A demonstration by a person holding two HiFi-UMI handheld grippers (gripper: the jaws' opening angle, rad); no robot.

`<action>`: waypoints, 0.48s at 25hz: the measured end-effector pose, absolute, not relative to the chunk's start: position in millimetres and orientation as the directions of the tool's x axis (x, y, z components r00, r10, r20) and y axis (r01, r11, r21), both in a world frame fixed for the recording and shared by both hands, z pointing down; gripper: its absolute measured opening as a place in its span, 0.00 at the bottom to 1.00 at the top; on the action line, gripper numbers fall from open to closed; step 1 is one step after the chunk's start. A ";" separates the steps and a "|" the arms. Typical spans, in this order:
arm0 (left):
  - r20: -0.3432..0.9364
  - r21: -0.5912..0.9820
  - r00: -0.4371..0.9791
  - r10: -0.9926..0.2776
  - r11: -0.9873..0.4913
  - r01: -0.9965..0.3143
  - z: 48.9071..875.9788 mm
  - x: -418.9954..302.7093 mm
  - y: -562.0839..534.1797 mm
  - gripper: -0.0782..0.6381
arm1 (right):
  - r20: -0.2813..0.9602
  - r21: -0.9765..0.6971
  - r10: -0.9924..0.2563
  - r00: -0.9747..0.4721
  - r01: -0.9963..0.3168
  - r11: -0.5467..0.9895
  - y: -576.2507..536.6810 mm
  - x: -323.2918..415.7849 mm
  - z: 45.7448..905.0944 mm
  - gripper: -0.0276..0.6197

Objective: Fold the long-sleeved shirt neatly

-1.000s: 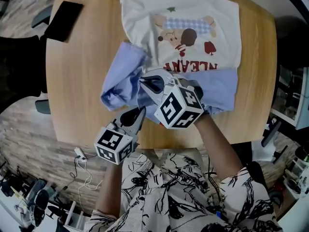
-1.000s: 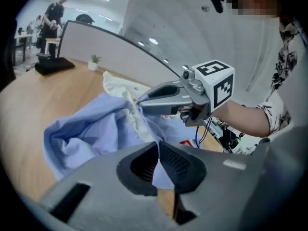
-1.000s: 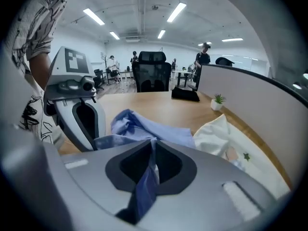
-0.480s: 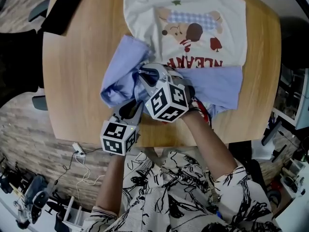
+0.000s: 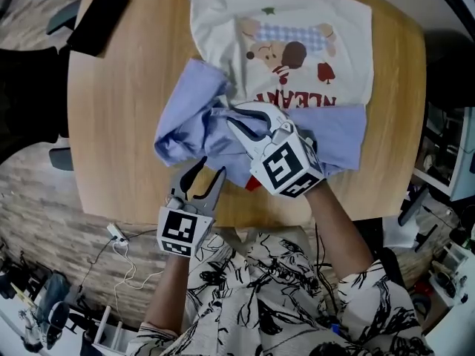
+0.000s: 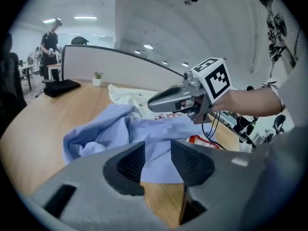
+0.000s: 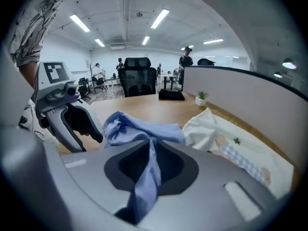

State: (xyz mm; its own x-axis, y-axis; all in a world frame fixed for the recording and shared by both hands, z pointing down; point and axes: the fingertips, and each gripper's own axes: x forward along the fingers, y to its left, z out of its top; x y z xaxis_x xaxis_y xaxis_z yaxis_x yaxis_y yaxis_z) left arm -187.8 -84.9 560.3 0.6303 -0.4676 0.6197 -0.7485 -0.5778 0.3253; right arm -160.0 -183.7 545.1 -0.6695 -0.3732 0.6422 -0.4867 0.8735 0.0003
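Note:
A crumpled light-blue long-sleeved shirt (image 5: 189, 117) lies mid-table, partly over a white printed shirt (image 5: 297, 21). My right gripper (image 5: 230, 119) sits on the blue heap, shut on a fold of the blue shirt (image 7: 139, 126); the cloth runs down between its jaws (image 7: 153, 144), which have just been easing apart. My left gripper (image 5: 208, 167) hovers at the heap's near edge. Its jaws (image 6: 157, 149) have just been opening and hold nothing, with the blue cloth (image 6: 110, 129) beyond them. Each gripper shows in the other's view: the right gripper (image 6: 150, 102), the left gripper (image 7: 72, 124).
The round wooden table (image 5: 119, 124) carries a black flat object (image 5: 99, 22) at the far left and a small potted plant (image 6: 97, 77) at the far edge. Something red (image 5: 254, 186) peeks from under the blue shirt. Office chairs and people stand beyond the table.
The left gripper's jaws have spread apart and it has drawn back slightly toward the near table edge. The right gripper has shifted right, still with blue cloth in it.

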 end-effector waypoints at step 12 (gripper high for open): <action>0.652 0.441 0.665 -0.363 -0.533 -0.723 597.2 -174.1 -79.9 0.39 | 0.751 -0.069 -0.255 -0.610 -0.455 0.888 -180.1 -177.8 607.0 0.10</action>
State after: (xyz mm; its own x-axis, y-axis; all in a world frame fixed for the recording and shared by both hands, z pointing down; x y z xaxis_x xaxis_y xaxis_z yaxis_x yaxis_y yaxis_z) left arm -174.1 -79.9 597.2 0.6655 -0.3633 0.6521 -0.7225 -0.5327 0.4406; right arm -177.8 -180.1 607.0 -0.6096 -0.2547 0.7507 -0.4553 0.8877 -0.0686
